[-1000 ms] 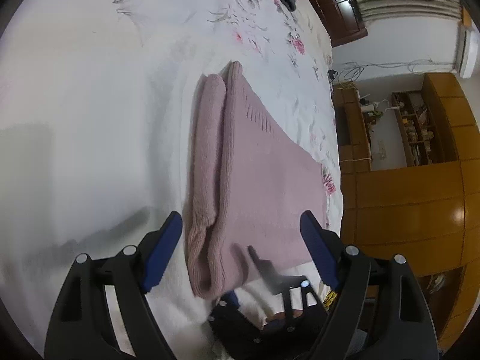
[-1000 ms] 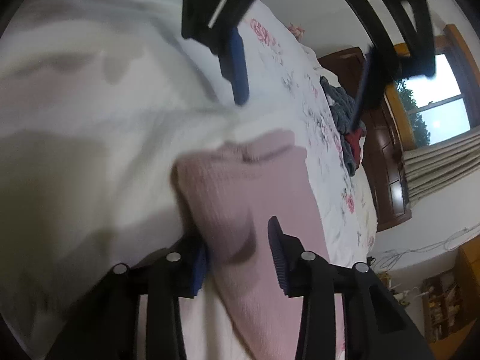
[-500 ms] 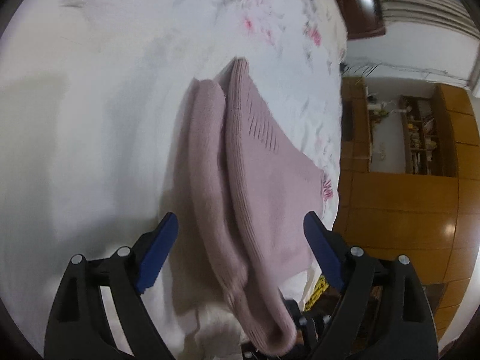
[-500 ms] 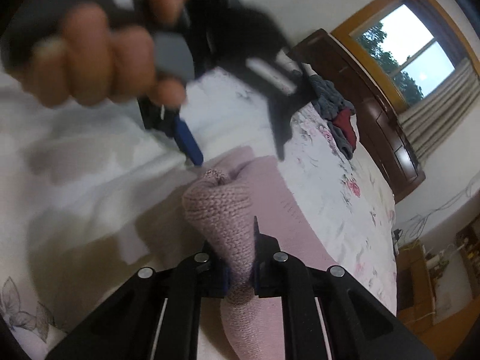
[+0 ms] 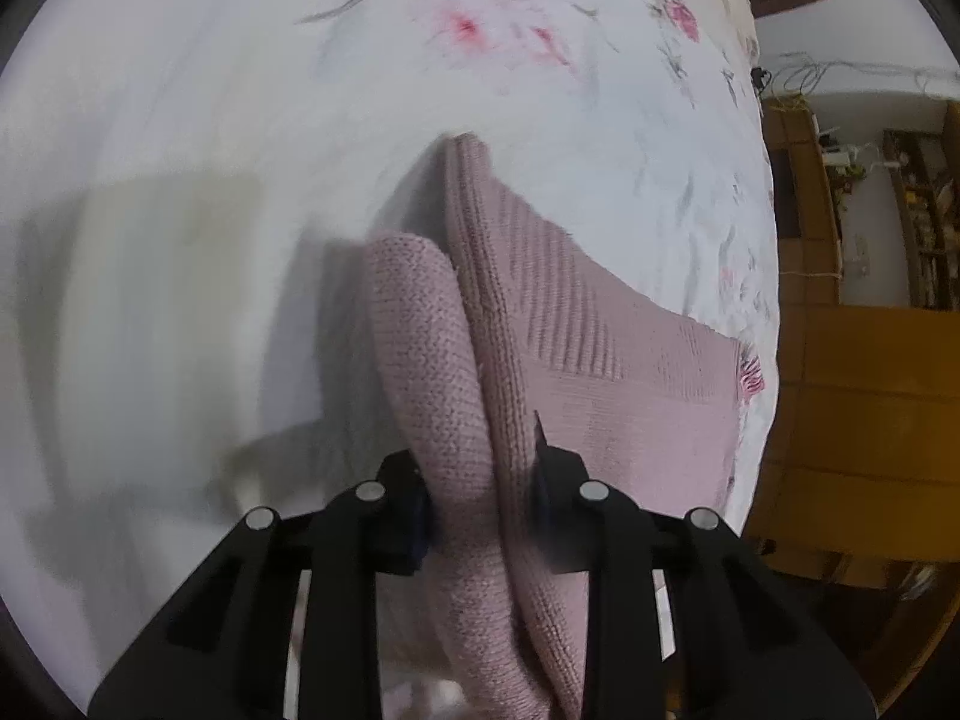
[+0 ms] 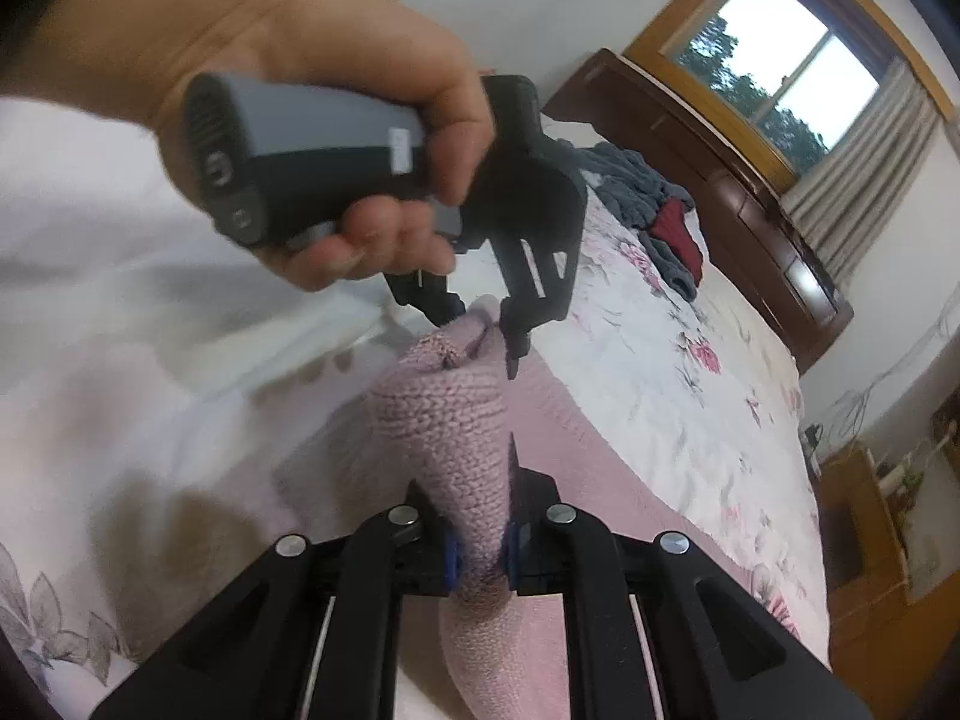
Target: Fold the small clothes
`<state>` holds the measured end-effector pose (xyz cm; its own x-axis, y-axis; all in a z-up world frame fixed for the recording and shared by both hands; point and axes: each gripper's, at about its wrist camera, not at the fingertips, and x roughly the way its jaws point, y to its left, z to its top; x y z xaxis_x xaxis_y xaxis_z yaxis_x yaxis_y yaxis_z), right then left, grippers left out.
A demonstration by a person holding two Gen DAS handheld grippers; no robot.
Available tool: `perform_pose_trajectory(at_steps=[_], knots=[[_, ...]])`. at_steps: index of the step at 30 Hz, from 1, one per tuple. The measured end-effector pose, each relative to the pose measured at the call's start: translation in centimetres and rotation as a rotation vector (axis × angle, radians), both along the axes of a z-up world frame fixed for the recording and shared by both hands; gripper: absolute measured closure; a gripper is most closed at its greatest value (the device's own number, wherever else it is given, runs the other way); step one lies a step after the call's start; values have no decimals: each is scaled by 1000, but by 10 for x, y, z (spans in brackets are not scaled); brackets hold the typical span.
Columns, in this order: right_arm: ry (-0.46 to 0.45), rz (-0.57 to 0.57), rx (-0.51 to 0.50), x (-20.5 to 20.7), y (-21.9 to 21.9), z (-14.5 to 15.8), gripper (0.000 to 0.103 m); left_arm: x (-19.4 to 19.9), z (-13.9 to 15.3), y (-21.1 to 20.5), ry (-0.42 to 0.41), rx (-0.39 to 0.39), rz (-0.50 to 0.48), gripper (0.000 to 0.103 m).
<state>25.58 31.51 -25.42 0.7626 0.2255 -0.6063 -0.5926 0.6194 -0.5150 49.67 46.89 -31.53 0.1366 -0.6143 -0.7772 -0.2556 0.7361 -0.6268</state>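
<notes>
A pink knitted sweater (image 5: 612,354) lies on a white floral bedsheet (image 5: 180,192). My left gripper (image 5: 480,492) is shut on the sweater's near edge, with a folded sleeve and the body hem bunched between its fingers. In the right wrist view my right gripper (image 6: 480,546) is shut on a raised roll of the same pink sweater (image 6: 450,426). Further along that edge a person's hand (image 6: 336,120) holds the left gripper (image 6: 480,330), whose fingers pinch the knit. The rest of the sweater lies flat toward the right.
A heap of grey and red clothes (image 6: 648,204) lies at the far side of the bed by a dark wooden headboard (image 6: 750,204). A wooden cabinet (image 5: 864,420) stands past the bed's right edge. A window (image 6: 774,60) is behind.
Both grippers went from open to shut on the sweater's edge. The left one moved in over the sleeve, and the right one has lifted its bunch of knit.
</notes>
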Motion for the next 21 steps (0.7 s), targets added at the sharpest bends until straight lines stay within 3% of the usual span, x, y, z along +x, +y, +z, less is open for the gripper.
perform_pose_trajectory(at_steps=[21], knots=[[7,-152,213,2,-62,79,93,11,123,-74,-125,145,-135,80]])
